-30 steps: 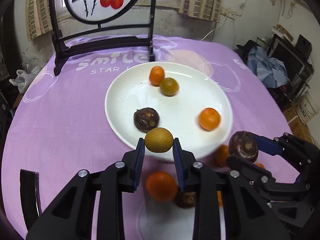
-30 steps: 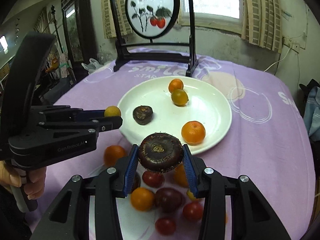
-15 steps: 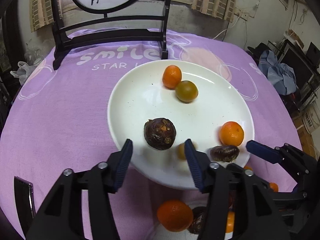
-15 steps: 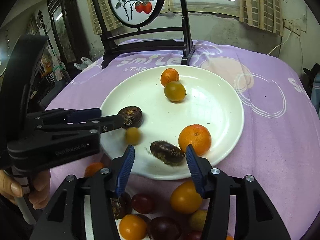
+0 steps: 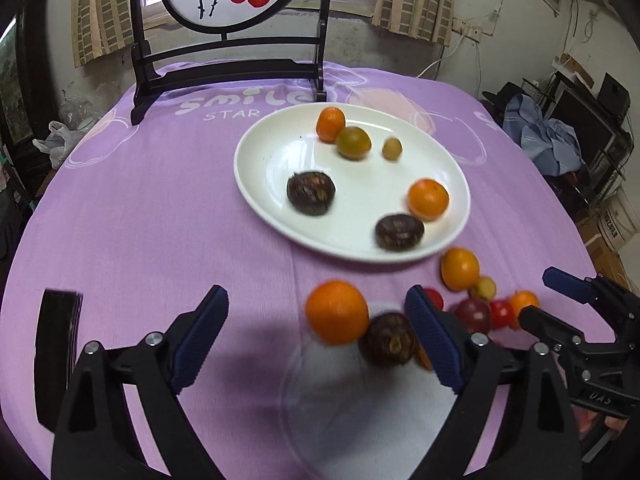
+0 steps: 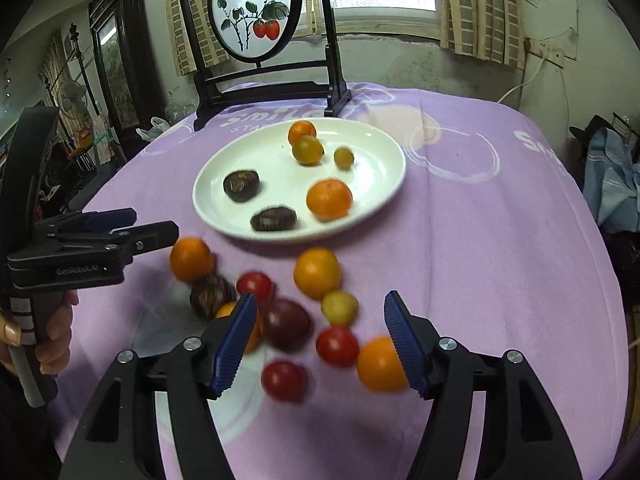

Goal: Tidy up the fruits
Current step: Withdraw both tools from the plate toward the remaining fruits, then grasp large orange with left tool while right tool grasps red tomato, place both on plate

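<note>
A purple tablecloth (image 5: 160, 208) printed with "smile" covered the table. At its far edge stood a dark wooden stand (image 6: 276, 88) holding a round painted screen (image 6: 252, 12). Blue fabric, possibly clothing (image 5: 548, 140), lay beyond the table.

You're looking at bare purple cloth (image 5: 152, 208) lying open along the left — nothing is blocking you there. Loose fruit (image 6: 316, 312) is crowding the near ground before the white plate (image 6: 376, 200) — the framed screen (image 6: 256, 20) is closing off the far edge.

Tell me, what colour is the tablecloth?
The tablecloth is purple with pale circles and white letters, clearest in the right wrist view.
</note>
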`<action>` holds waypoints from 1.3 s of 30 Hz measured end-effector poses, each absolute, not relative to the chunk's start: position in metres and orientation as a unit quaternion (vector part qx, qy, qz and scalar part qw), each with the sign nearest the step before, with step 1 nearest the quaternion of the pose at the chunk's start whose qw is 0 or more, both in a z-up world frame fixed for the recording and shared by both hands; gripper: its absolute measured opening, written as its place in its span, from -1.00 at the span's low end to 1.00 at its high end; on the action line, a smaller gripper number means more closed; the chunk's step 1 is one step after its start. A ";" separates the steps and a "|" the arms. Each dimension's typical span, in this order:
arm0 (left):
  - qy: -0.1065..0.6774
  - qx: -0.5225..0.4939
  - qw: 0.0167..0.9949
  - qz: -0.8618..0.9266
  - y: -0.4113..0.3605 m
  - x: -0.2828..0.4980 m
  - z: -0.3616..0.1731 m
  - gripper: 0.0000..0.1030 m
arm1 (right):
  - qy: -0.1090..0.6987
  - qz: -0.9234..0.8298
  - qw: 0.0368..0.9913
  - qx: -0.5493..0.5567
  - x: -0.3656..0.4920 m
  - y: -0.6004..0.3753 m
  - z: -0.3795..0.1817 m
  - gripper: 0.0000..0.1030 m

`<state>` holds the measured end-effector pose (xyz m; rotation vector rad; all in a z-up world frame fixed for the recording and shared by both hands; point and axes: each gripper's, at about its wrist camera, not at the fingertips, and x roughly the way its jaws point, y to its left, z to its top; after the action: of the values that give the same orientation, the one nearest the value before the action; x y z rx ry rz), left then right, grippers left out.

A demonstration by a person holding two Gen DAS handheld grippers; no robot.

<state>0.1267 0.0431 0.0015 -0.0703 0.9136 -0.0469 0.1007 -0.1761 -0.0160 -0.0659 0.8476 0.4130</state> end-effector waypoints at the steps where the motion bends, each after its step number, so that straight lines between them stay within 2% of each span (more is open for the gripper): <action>1: 0.440 -0.034 0.897 -0.022 0.042 0.119 0.000 0.73 | 0.413 0.199 0.888 -0.037 0.092 -0.177 -0.020 0.30; 11: 0.462 -0.035 0.886 -0.032 0.037 0.076 -0.036 0.79 | 0.453 0.201 0.867 -0.057 0.051 -0.172 -0.056 0.30; 23: 0.472 -0.046 0.879 -0.050 0.043 0.082 -0.051 0.79 | 0.462 0.182 0.865 -0.076 0.074 -0.150 -0.067 0.30; 27: 0.477 -0.056 0.875 -0.055 0.046 0.085 -0.054 0.79 | 0.455 0.178 0.868 -0.089 0.084 -0.139 -0.066 0.11; 31: 0.481 -0.059 0.873 -0.054 0.047 0.087 -0.056 0.79 | 0.447 0.170 0.875 -0.078 0.087 -0.141 -0.063 -0.38; 32: 0.482 -0.057 0.873 -0.054 0.046 0.087 -0.056 0.79 | 0.445 0.172 0.876 -0.069 0.086 -0.144 -0.061 -0.43; 39: 0.483 -0.045 0.873 -0.047 0.042 0.086 -0.059 0.80 | 0.442 0.172 0.879 -0.045 0.068 -0.162 -0.058 -0.43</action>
<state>0.0864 0.0422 -0.0588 -0.0946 1.0093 -0.0974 0.0677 -0.1624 -0.0578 -0.0947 0.9224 0.3578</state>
